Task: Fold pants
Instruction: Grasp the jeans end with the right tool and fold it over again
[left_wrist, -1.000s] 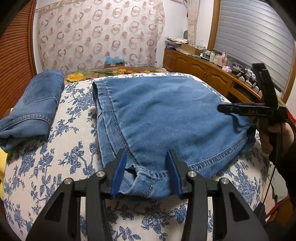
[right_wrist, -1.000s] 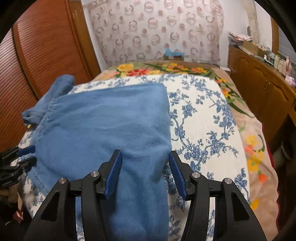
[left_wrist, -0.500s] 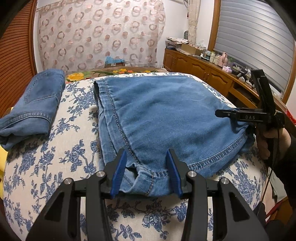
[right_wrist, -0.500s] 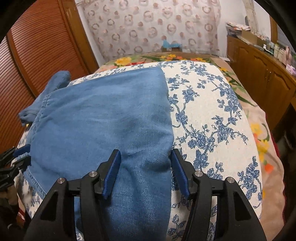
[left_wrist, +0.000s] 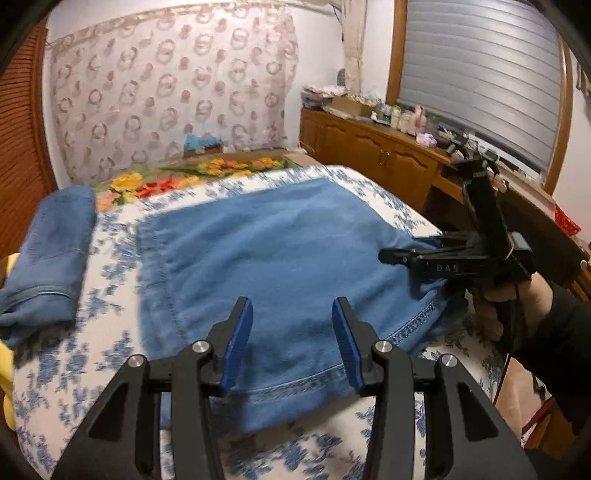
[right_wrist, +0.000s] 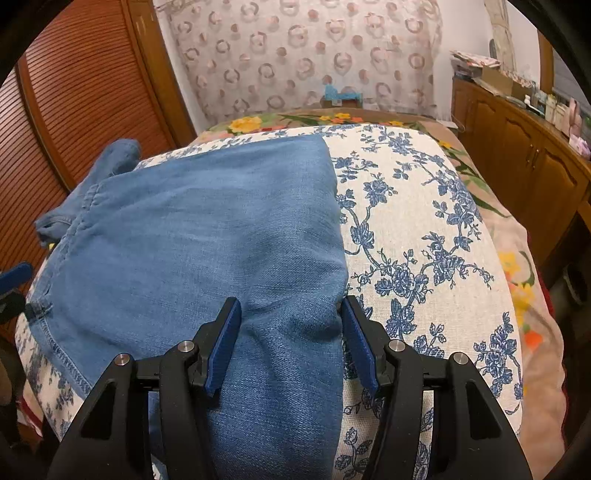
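Note:
Blue denim pants (left_wrist: 273, 254) lie spread flat on the floral bed cover (left_wrist: 110, 332); they also show in the right wrist view (right_wrist: 192, 236). My left gripper (left_wrist: 291, 332) is open, its blue pads over the near hemmed edge of the pants, holding nothing. My right gripper (right_wrist: 290, 339) is open, straddling the pants' right edge where the fabric hangs toward me. It also shows in the left wrist view (left_wrist: 436, 254) at the pants' right side, held by a hand.
A second folded pair of jeans (left_wrist: 51, 254) lies at the bed's left side, also in the right wrist view (right_wrist: 110, 162). Wooden cabinets (left_wrist: 373, 155) with clutter run along the right. A slatted wooden door (right_wrist: 81, 96) stands on the left. A flowered blanket (right_wrist: 517, 266) covers the bed's right.
My left gripper has risen and shifted right along the hem; the bunched corner between its pads is gone from view. My right gripper has moved forward onto the pants' right edge.

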